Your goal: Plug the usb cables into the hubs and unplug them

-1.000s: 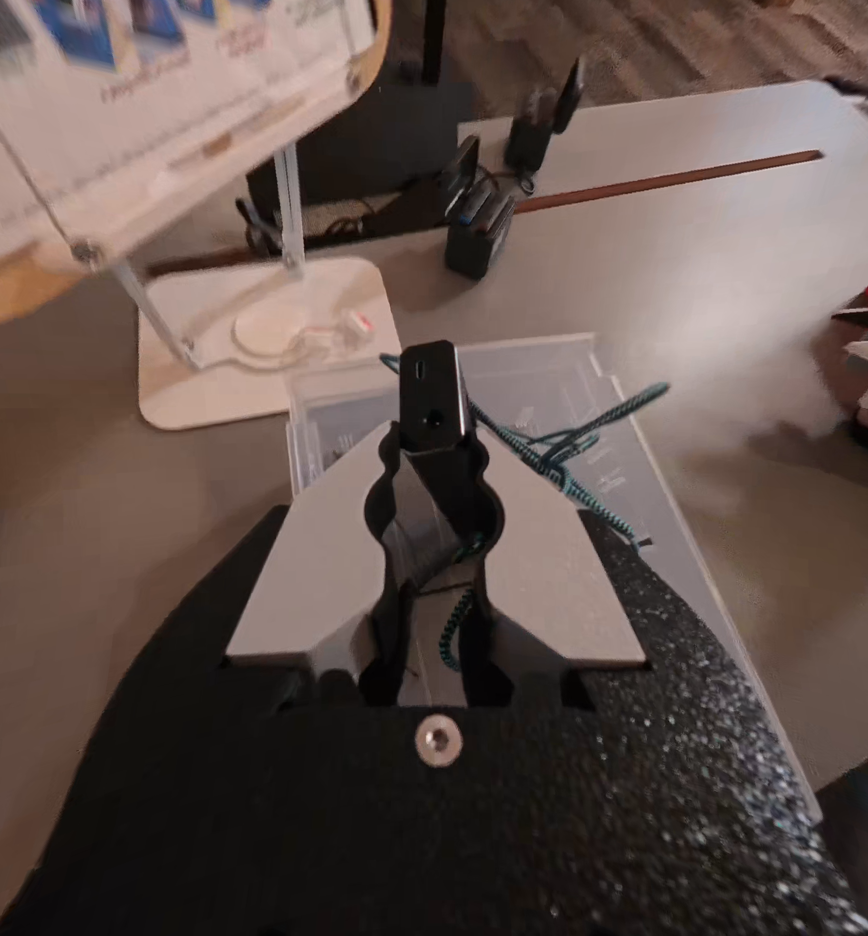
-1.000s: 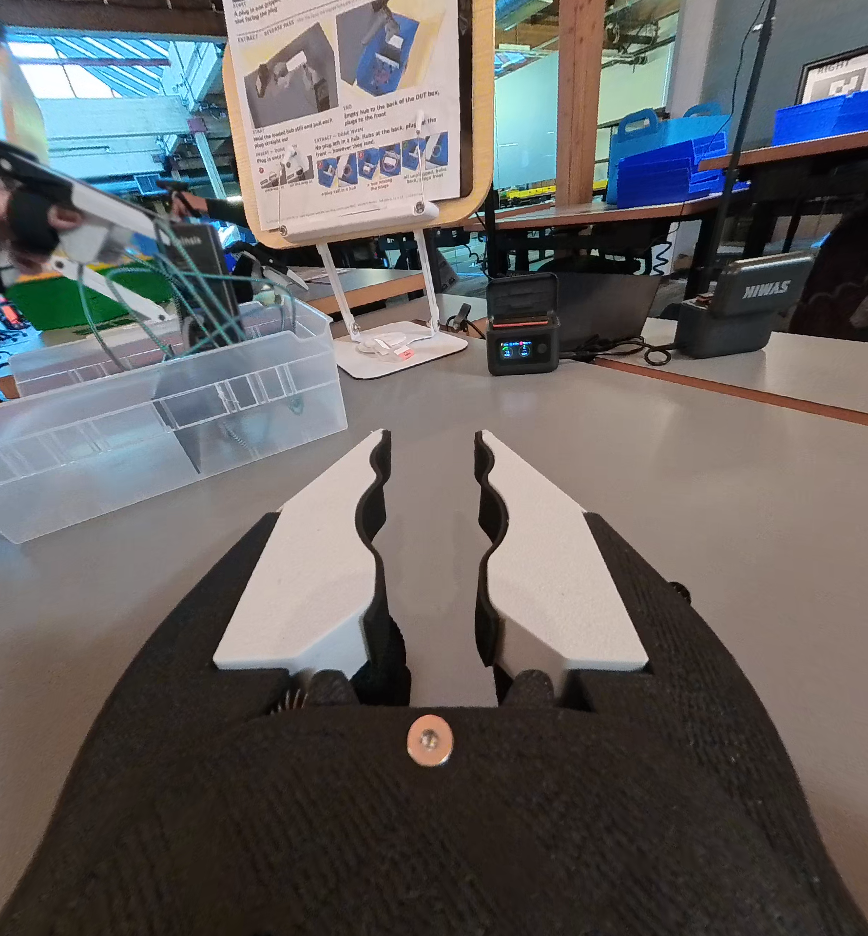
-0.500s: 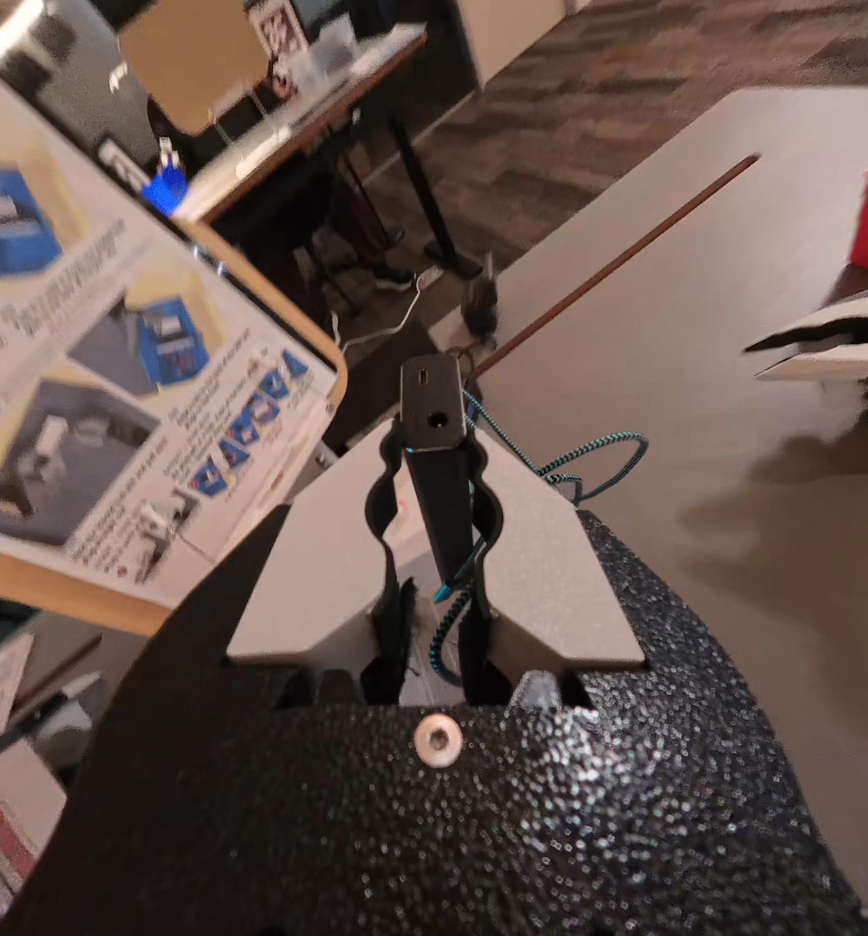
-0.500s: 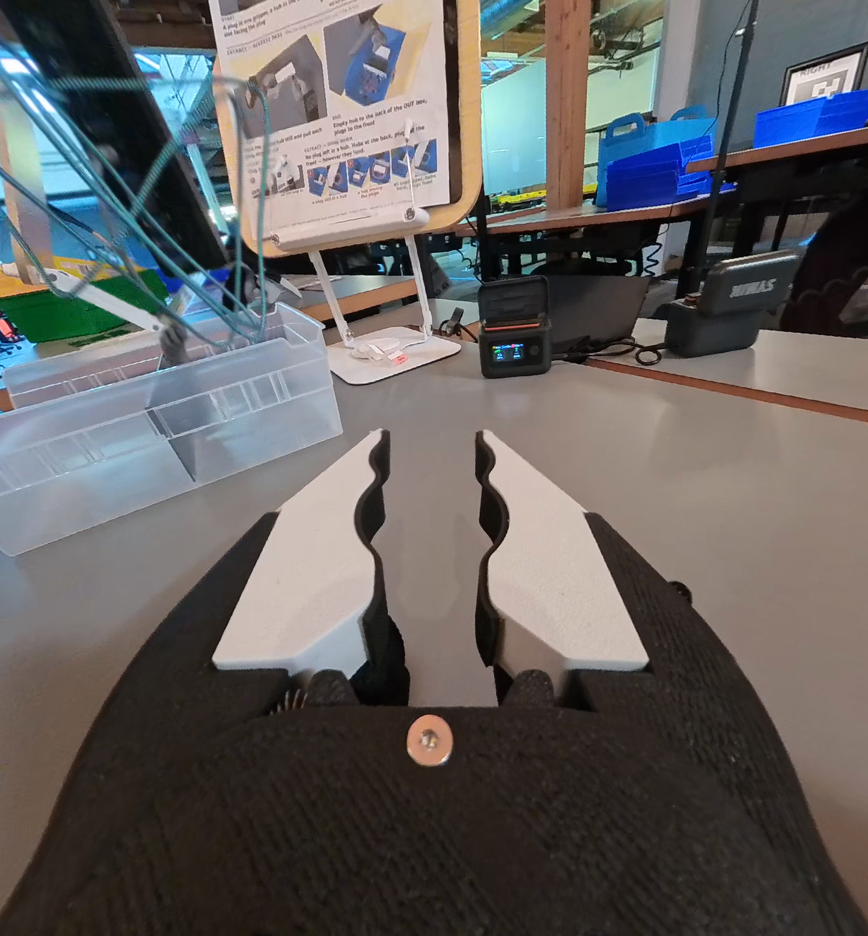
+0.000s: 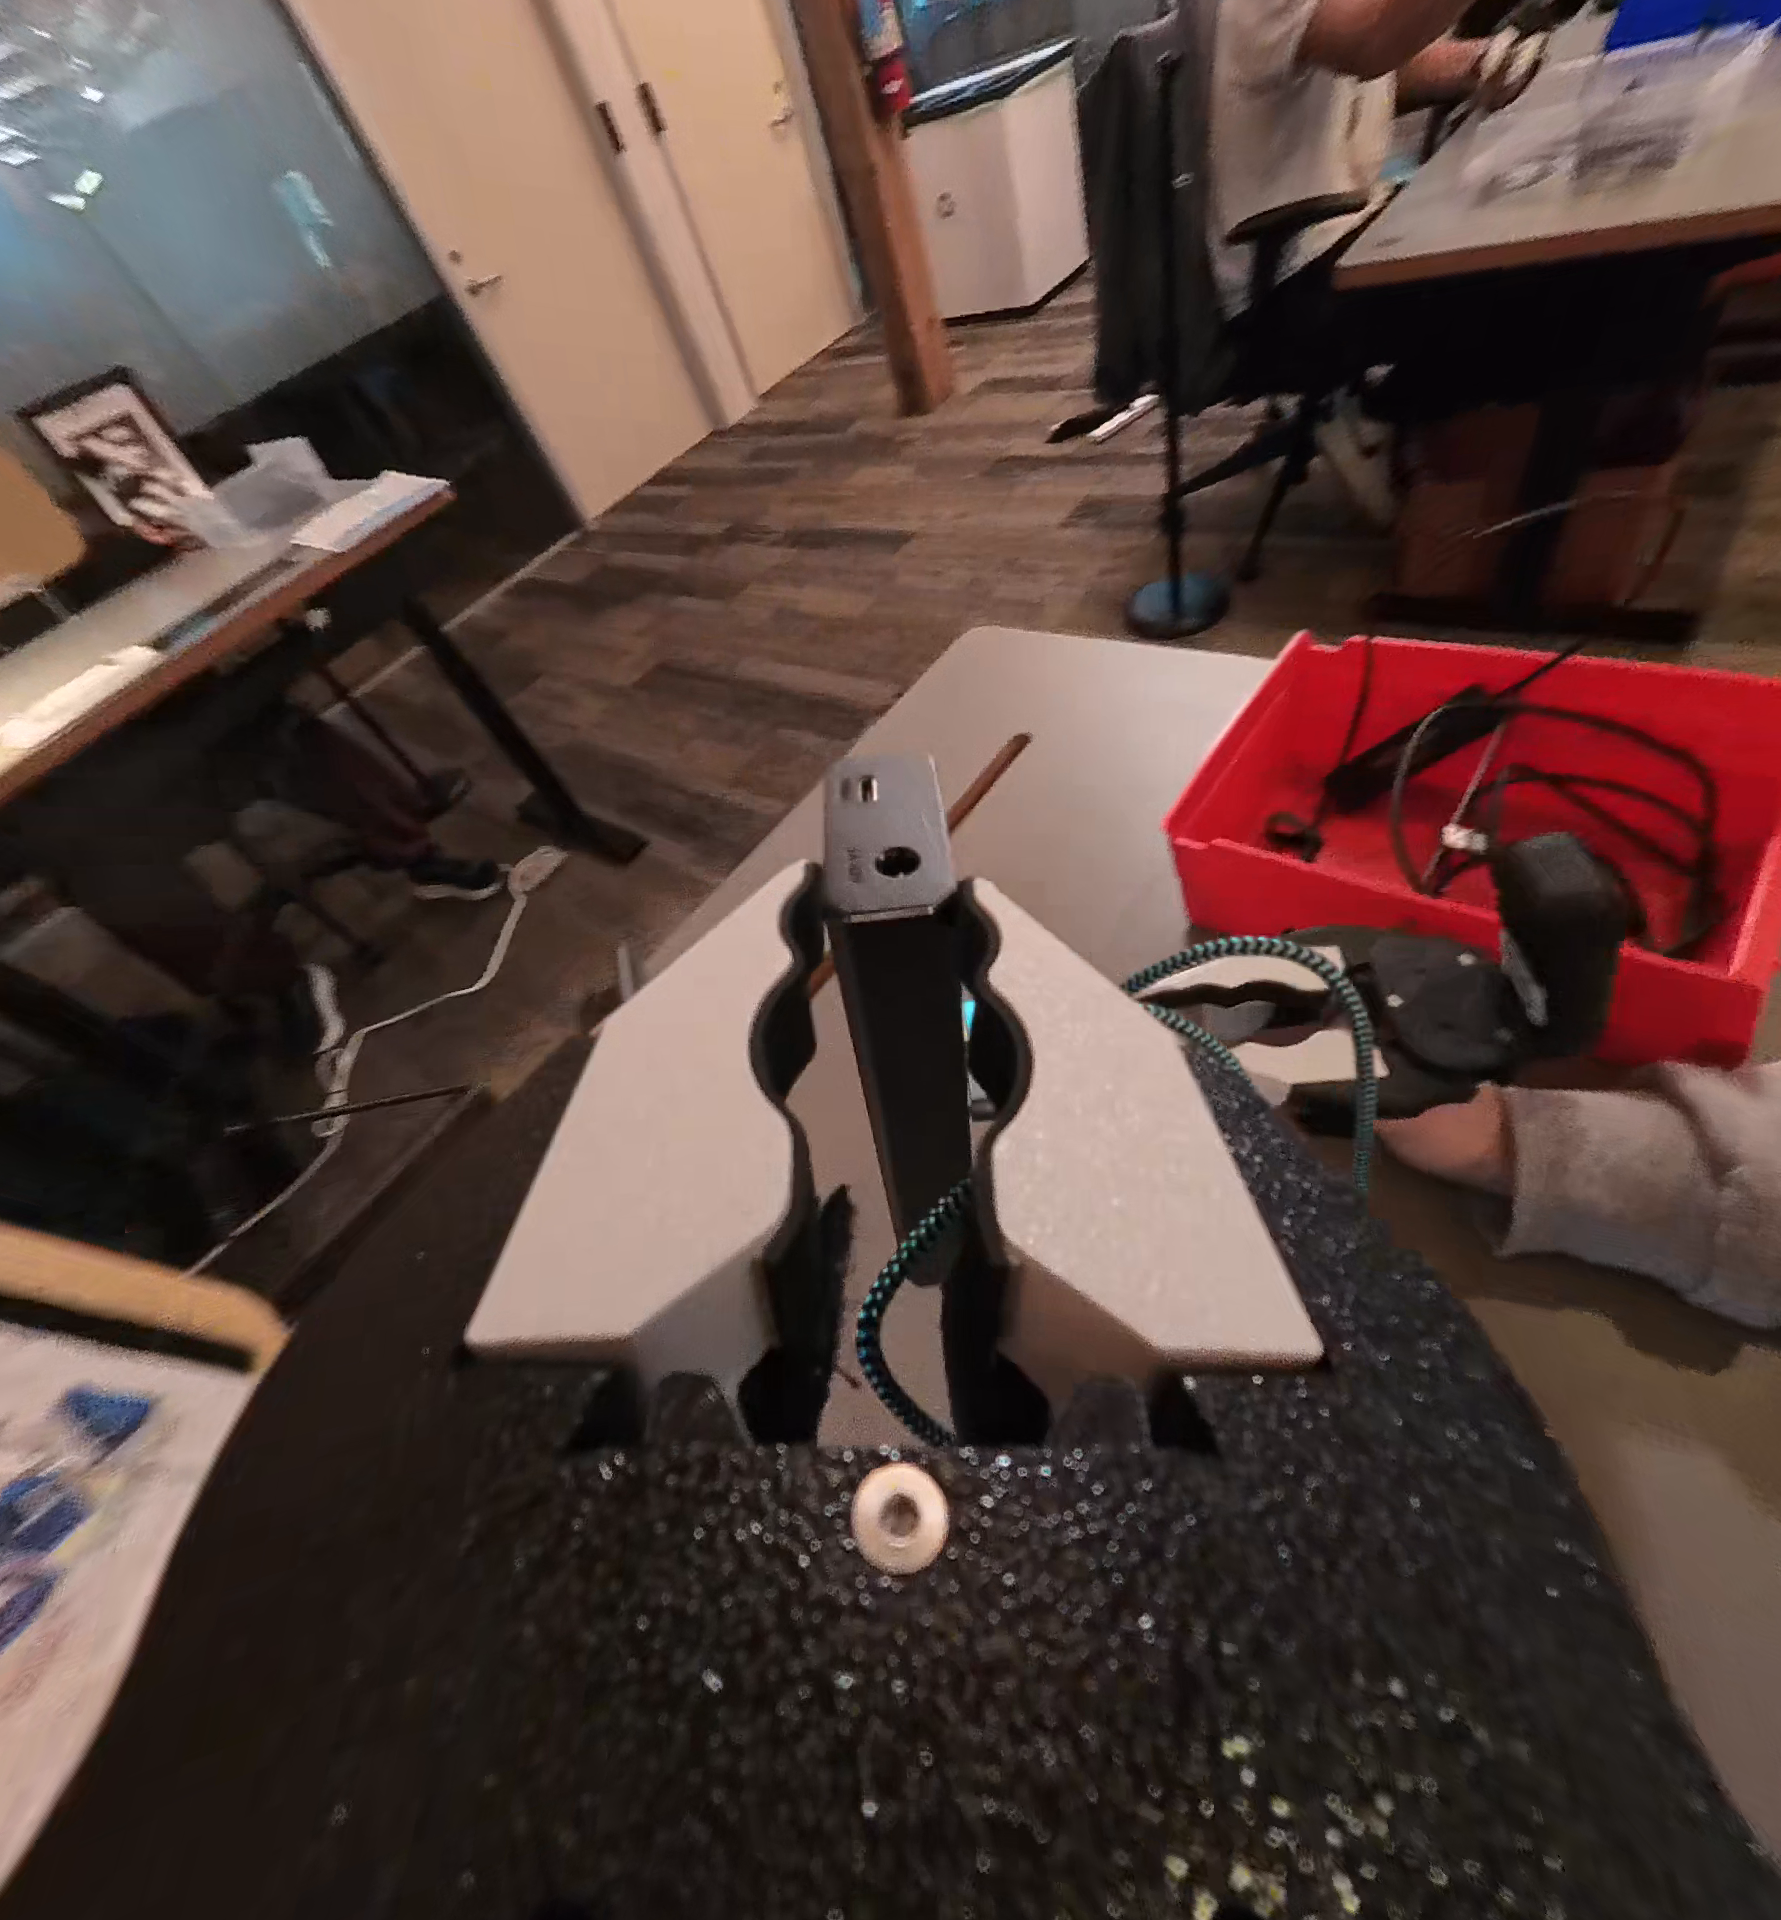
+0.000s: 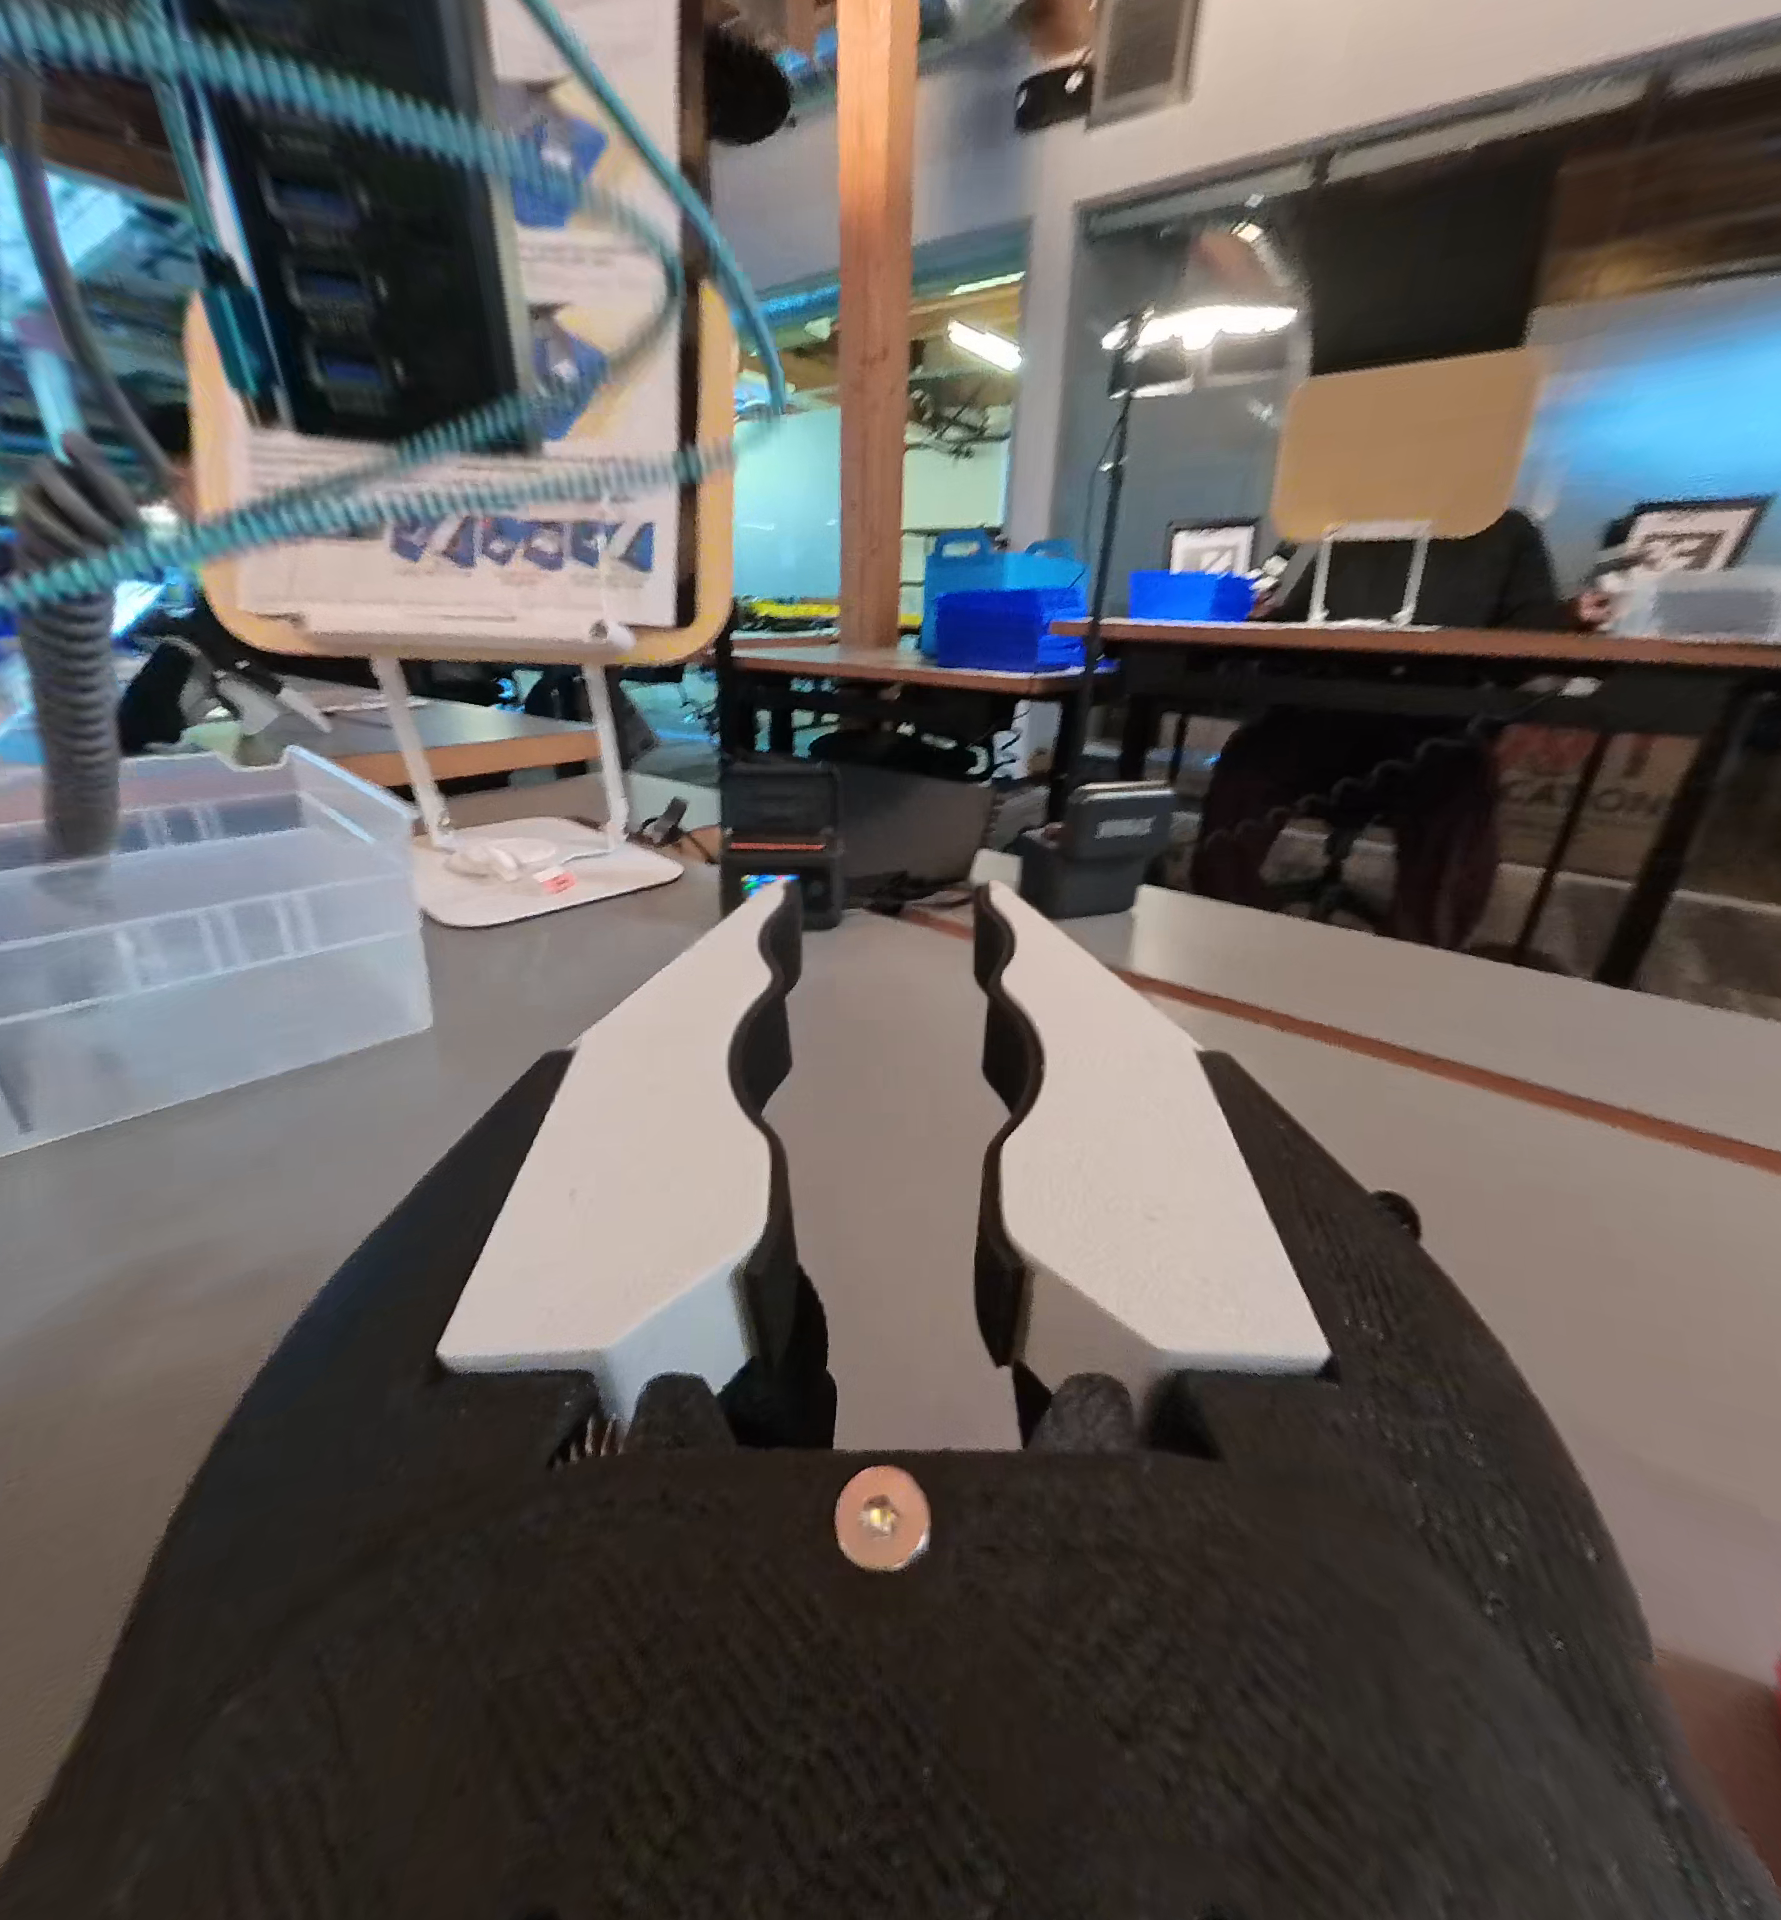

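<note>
- Your left gripper (image 5: 891,914) has its fingers clamped on the slim black rectangular USB hub (image 5: 891,997), lifted above the grey surface (image 5: 1073,727).
- The hub's teal braided cable (image 5: 1270,961) loops toward the red plastic bin (image 5: 1468,883).
- Your right gripper (image 6: 881,914), near that bin, holds nothing, fingers parted.

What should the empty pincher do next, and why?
Probably the right gripper should lift from the table toward the USB hub and catch a teal braided cable. The left gripper is shut on that hub and holds it in the air with the cables dangling, while the right one is open and holds nothing.
</note>
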### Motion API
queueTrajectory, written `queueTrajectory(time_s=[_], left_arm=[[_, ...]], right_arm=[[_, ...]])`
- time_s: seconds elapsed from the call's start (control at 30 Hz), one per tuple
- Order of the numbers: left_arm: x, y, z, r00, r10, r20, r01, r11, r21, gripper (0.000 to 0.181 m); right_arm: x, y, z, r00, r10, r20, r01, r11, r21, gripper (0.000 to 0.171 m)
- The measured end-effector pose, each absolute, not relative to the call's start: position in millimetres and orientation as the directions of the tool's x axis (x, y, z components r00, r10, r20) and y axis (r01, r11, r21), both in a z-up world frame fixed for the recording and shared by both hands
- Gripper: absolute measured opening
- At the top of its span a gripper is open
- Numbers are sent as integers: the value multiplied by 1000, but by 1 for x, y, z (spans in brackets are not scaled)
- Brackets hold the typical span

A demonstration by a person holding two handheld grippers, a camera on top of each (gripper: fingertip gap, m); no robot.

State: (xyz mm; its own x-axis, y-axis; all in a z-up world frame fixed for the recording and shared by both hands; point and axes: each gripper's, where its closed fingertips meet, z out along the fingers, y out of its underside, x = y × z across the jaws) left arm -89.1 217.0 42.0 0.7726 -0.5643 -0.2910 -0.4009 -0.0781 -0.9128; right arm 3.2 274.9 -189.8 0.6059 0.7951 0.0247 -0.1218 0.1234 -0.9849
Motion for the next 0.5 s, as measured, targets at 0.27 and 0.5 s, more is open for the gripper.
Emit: queueTrajectory(time_s=[0.27,0.5], left_arm=[[-51,278,-26,790,-611,-58,-194,-159,-968,22],[-48,311,-96,769,-570,291,167,-261,-951,22]], right_arm=[[53,291,-163,790,611,40,-151,257,-955,31],[64,289,-150,841,533,91,-113,338,-934,27]])
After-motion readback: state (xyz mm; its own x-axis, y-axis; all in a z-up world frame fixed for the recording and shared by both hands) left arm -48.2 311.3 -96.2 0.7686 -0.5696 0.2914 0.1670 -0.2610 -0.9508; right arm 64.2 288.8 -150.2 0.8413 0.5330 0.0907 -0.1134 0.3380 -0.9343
